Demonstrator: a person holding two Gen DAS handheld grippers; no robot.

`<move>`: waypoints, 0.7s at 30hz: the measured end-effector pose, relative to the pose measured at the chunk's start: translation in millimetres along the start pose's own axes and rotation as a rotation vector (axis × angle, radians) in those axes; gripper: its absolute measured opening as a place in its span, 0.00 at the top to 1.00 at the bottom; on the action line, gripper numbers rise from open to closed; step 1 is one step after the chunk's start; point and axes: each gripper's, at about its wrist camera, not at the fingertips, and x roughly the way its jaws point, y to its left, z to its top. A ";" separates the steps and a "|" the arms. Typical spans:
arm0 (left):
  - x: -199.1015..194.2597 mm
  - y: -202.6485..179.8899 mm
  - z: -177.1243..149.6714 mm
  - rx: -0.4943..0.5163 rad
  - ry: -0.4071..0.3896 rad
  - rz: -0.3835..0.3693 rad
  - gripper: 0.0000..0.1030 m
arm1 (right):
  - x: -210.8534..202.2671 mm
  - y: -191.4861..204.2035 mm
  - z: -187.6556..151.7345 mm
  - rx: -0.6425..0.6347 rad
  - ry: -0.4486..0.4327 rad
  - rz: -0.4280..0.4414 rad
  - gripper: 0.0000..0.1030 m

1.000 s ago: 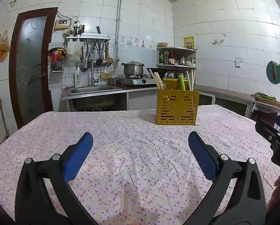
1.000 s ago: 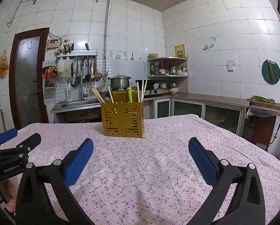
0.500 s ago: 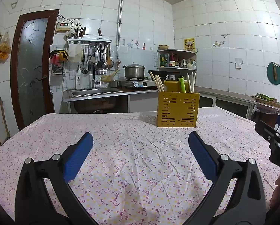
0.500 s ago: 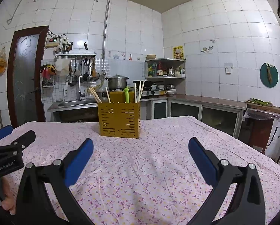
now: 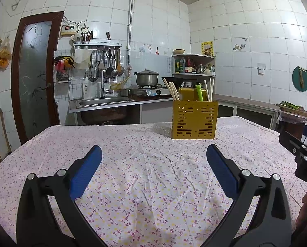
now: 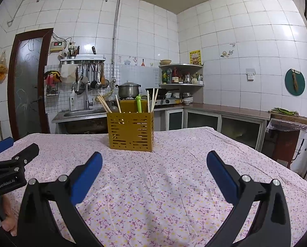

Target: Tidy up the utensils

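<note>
Both grippers, left (image 5: pixel 153 164) and right (image 6: pixel 153 164), wide, empty; approach far caddy (image 6: pixel 130 130) level, avoid knocking chopsticks (image 6: pixel 104 104).

Table (image 5: pixel 50 144) under floral cloth (image 5: pixel 145 185), yellow utensil caddy (image 5: pixel 194 121) standing on it

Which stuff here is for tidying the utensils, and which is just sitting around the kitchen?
For the job: yellow holder, chopsticks, green utensil, left claw, right claw.
Just around: pot, hanging ladles, bottles, sink.
</note>
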 end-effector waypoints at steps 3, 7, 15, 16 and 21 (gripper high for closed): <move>0.4 -0.2 -0.2 -0.001 0.001 -0.001 0.05 | 0.3 0.0 -0.2 0.001 0.002 -0.001 0.04; -0.2 -0.2 -0.4 -0.001 0.002 0.000 0.05 | -0.1 0.4 -0.5 0.000 0.002 -0.001 0.04; -2.1 -1.2 -0.1 0.000 0.000 0.001 0.05 | -0.1 1.2 -0.1 -0.002 0.002 -0.001 0.04; -2.2 -1.4 -0.2 0.000 0.001 0.002 0.05 | -0.4 1.2 -0.2 -0.002 0.001 -0.001 0.04; -2.6 -1.5 0.3 0.000 0.000 0.002 0.05 | -0.3 1.8 -0.6 -0.005 -0.001 -0.001 0.04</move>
